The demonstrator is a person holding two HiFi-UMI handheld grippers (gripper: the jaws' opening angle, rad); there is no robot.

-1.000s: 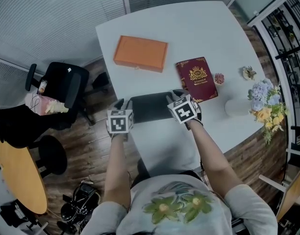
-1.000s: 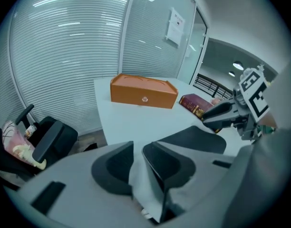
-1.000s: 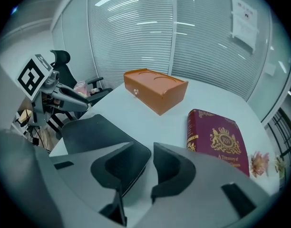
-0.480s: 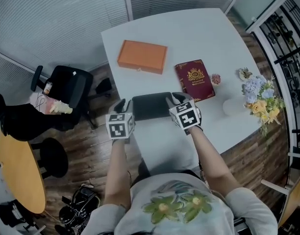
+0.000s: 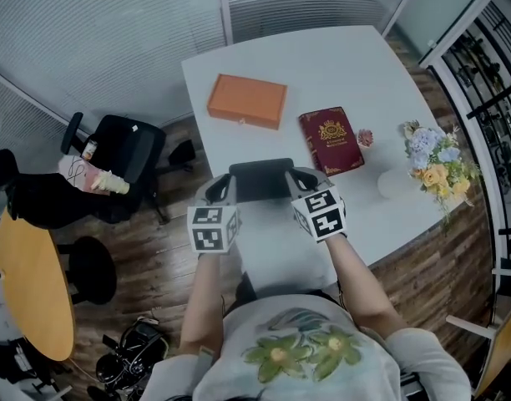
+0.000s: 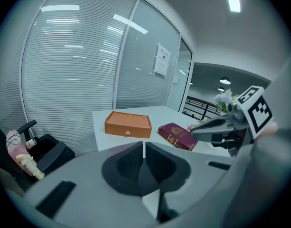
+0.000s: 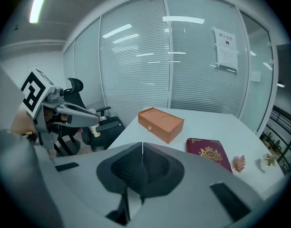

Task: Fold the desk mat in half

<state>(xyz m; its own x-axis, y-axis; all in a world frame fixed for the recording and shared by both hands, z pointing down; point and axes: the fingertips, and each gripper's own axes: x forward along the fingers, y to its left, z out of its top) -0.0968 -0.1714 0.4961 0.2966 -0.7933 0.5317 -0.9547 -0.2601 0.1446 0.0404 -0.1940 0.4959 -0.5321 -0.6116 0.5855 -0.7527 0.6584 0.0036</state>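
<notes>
Mid-frame, my left gripper [image 5: 224, 189] and right gripper [image 5: 304, 180] hover by the flat desk mat [image 5: 260, 178], fingers [image 6: 125, 164] just closed, empty; I must reopen to pinch its near edge.

Box [image 5: 247, 100] left of book [image 5: 331, 140] on the table [image 5: 322, 57] (desk mat [image 5: 260, 180] just before them)

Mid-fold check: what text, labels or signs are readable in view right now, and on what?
Red book: gold crest and lettering on the cover, too small to read.
Paper notice on the glass wall: print too blurred to read.
Orange box: no lettering shows.
No text can be quoted.
</notes>
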